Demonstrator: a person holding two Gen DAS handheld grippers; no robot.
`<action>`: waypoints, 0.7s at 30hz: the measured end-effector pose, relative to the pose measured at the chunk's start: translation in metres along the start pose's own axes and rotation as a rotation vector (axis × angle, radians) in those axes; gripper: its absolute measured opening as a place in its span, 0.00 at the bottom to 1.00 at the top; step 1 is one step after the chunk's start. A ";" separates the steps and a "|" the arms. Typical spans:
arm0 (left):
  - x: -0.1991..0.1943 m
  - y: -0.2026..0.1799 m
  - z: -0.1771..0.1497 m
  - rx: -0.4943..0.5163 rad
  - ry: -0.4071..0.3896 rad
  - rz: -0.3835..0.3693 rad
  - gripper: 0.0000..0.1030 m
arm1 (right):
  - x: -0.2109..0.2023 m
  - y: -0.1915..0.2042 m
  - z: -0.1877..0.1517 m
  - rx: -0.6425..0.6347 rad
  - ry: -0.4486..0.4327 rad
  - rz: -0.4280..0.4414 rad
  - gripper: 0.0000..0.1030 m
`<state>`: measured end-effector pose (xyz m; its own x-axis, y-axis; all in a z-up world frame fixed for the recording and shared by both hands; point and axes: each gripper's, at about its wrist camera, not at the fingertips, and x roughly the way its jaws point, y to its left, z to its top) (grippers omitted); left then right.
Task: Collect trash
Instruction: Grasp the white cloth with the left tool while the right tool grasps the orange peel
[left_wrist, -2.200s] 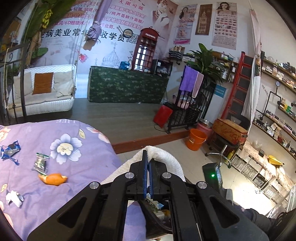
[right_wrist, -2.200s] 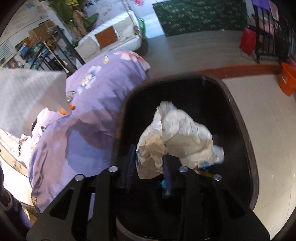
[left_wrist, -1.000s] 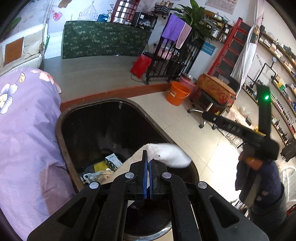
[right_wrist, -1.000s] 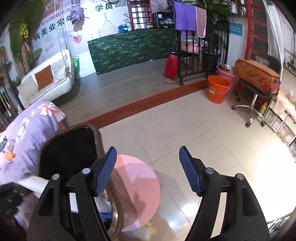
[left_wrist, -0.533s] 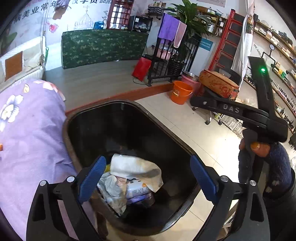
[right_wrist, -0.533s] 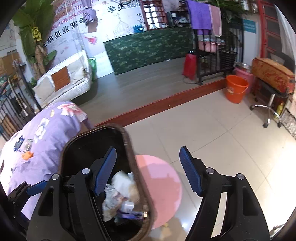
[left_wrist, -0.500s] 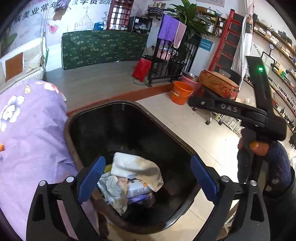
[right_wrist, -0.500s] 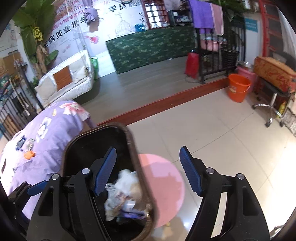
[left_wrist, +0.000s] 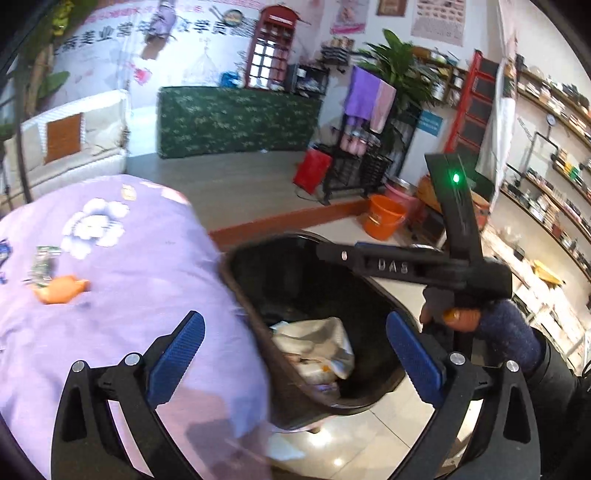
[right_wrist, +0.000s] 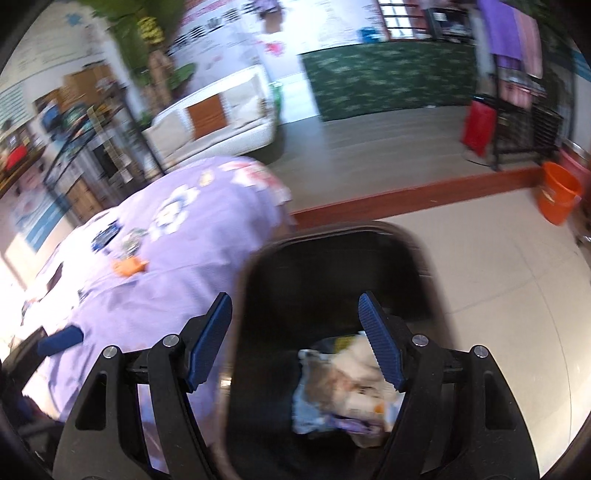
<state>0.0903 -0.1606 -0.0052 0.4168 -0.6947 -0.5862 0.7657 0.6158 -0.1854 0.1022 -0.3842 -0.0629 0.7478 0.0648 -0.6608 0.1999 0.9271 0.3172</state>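
Both claws hang wide open and empty over a black trash bin (left_wrist: 373, 295) standing on the tiled floor (right_wrist: 498, 266) just beside a tabletop draped in a purple floral cloth (left_wrist: 122, 295). The left claw (left_wrist: 295, 347) straddles the bin's near rim, one blue pad over the cloth, the other over the bin's far side. The right claw (right_wrist: 295, 339) is spread above the bin's mouth. Inside the bin lies a heap of crumpled white paper and wrappers (right_wrist: 347, 387), at the bottom toward the bin's near end. More litter remains on the cloth, well apart from the bin: an orange peel (left_wrist: 61, 290) with a small foil wrapper (left_wrist: 42, 260) touching or just behind it, and a dark blue wrapper (right_wrist: 105, 232) further from the bin. In the left view, a hand (left_wrist: 461, 315) in a dark knitted sleeve grips the right tool over the bin's far rim. An orange bucket (left_wrist: 384, 218) stands on the floor beyond the bin.
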 end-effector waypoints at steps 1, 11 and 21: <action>-0.007 0.010 0.000 -0.014 -0.008 0.016 0.94 | 0.003 0.009 0.002 -0.015 0.007 0.020 0.69; -0.050 0.104 -0.018 -0.212 -0.017 0.218 0.94 | 0.041 0.106 0.007 -0.179 0.088 0.183 0.69; -0.087 0.215 -0.042 -0.438 0.027 0.455 0.94 | 0.078 0.188 0.014 -0.341 0.153 0.268 0.69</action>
<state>0.1980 0.0478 -0.0272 0.6365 -0.3217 -0.7010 0.2409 0.9463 -0.2155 0.2069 -0.2102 -0.0453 0.6374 0.3489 -0.6870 -0.2266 0.9371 0.2657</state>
